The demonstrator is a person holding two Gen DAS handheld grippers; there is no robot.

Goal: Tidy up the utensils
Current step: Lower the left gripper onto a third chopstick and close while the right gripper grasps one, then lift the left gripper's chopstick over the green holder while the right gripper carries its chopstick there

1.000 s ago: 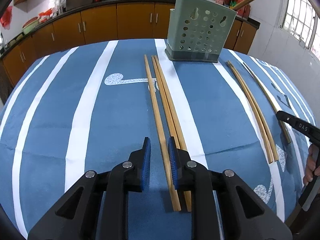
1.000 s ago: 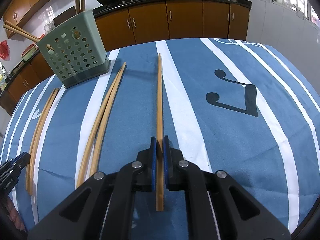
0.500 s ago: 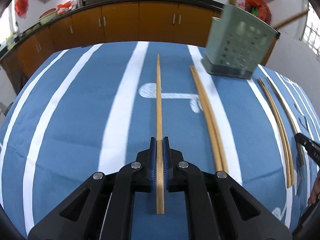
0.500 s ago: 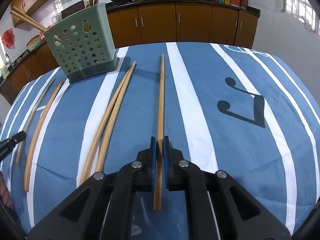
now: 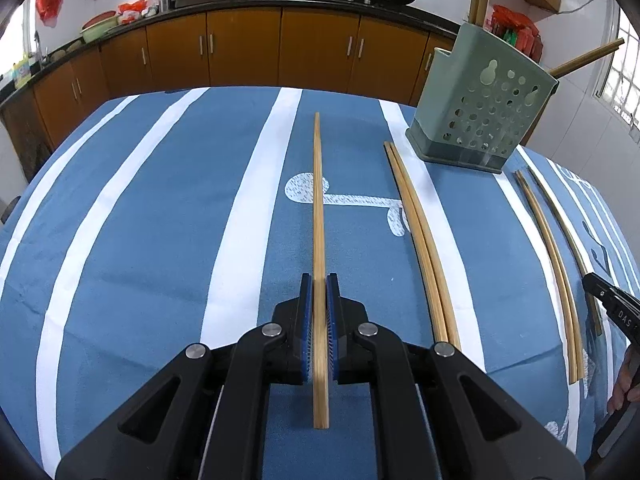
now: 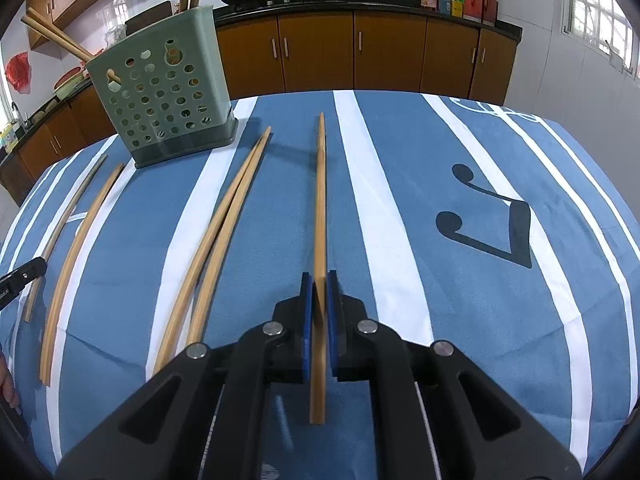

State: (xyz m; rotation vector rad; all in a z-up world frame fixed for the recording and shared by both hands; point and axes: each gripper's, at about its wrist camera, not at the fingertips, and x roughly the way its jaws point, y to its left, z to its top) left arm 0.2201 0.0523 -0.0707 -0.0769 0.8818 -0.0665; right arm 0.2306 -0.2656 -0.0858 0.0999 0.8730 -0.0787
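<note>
In the left wrist view my left gripper [image 5: 319, 284] is shut on a long bamboo chopstick [image 5: 319, 200] that points straight ahead over the blue striped cloth [image 5: 140, 240]. In the right wrist view my right gripper [image 6: 319, 280] is likewise shut on a second chopstick [image 6: 320, 200]. The green perforated holder [image 5: 480, 108] [image 6: 160, 100] stands at the far side with several chopsticks upright in it. Two loose pairs lie on the cloth between the grippers, one nearer the left [image 5: 416, 232] [image 6: 76, 248], one nearer the right [image 5: 548, 256] [image 6: 224, 224].
The right gripper's tip [image 5: 612, 304] shows at the right edge of the left view, and the left gripper's tip [image 6: 20, 280] at the left edge of the right view. Wooden kitchen cabinets [image 5: 240, 52] and a counter with woks run behind the table.
The left gripper shut on one chopstick from a group of three and carried it leftward, leaving two behind. The right gripper kept its chopstick and stayed about where it was.
</note>
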